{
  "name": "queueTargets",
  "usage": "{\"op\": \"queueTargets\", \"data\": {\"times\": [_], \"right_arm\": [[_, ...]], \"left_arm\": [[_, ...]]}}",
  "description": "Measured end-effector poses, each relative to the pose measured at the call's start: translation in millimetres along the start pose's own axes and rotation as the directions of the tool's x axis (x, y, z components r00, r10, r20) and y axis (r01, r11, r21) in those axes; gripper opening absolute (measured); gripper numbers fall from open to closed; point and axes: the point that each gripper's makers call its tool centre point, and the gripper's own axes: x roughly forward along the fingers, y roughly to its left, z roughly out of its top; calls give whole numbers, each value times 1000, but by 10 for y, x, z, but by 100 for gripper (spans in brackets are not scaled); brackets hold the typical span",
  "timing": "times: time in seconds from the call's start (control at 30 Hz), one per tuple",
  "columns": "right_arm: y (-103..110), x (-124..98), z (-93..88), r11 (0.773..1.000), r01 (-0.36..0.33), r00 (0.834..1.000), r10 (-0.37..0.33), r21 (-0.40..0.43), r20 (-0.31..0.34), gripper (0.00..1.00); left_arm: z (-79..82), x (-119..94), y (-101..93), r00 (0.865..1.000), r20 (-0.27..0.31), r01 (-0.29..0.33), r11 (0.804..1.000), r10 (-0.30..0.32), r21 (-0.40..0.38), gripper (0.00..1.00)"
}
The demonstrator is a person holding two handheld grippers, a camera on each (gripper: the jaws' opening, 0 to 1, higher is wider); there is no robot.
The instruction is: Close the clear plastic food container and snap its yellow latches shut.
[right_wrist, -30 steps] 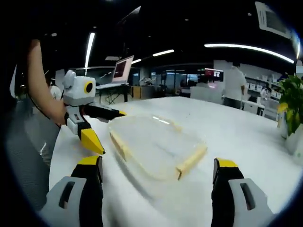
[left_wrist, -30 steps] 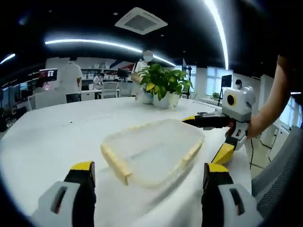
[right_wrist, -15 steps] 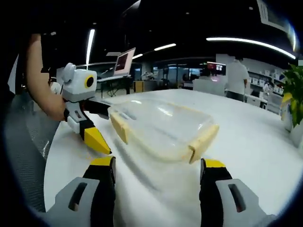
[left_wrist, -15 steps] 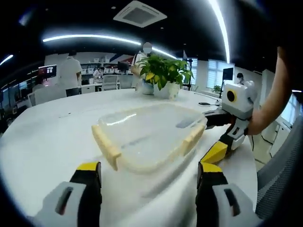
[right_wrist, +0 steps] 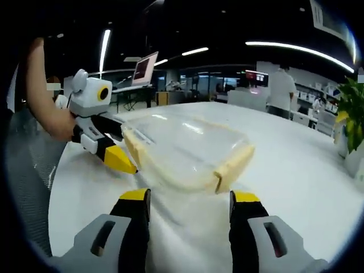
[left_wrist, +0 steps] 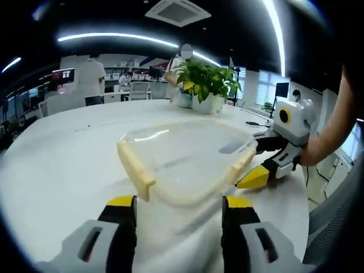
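In the left gripper view, the left gripper point(left_wrist: 177, 213) rises from the bottom with its yellow-tipped jaws spread and nothing between them, just short of the near edge of the clear rectangular plastic food container point(left_wrist: 185, 159), which sits on the round white tabletop point(left_wrist: 57, 159). A pale yellow latch point(left_wrist: 135, 169) runs along its left side. Behind it stands a green leafy potted plant point(left_wrist: 206, 86). To the right, the right gripper point(left_wrist: 261, 162), held by a person's bare arm point(left_wrist: 335, 122), has its jaws spread beside the container's right end. In the right gripper view, the same container lies ahead of that gripper's parted jaws.
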Motion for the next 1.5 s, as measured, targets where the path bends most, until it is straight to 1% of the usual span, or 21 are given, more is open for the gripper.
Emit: {"op": "queueTargets", "data": {"times": [0.17,0.57,0.87,0.97,1.17,1.3,1.4,1.5], "right_arm": [[65,63,34,1000,-12,1000,12,3,-3,54],[210,267,124,999,-32,999,32,-6,-12,54],[378,510,220,999,-33,999,33,-7,-25,54],[433,600,271,999,-27,999,28,18,-23,54],[531,821,359,1000,-9,999,9,7,-38,54],[558,934,405,1000,0,999,0,4,-48,54],[547,1028,449,1000,2,998,-3,-15,-60,53],[523,1108,490,1000,3,997,-5,-27,-72,53]], "left_arm": [[-32,-67,68,1000,-20,-16,1000,16,6,55],[-82,-219,282,999,-33,-42,999,42,-7,55],[-124,-370,552,998,-35,-47,999,46,-10,55],[-134,-419,647,998,-43,-44,999,43,-8,55],[-156,-501,897,997,-71,-25,1000,26,15,53],[-161,-537,1028,997,-76,-13,1000,15,22,52],[-147,-551,1137,997,-72,0,1000,1,9,52],[-140,-538,1209,997,-83,6,1000,-4,30,50]]}}
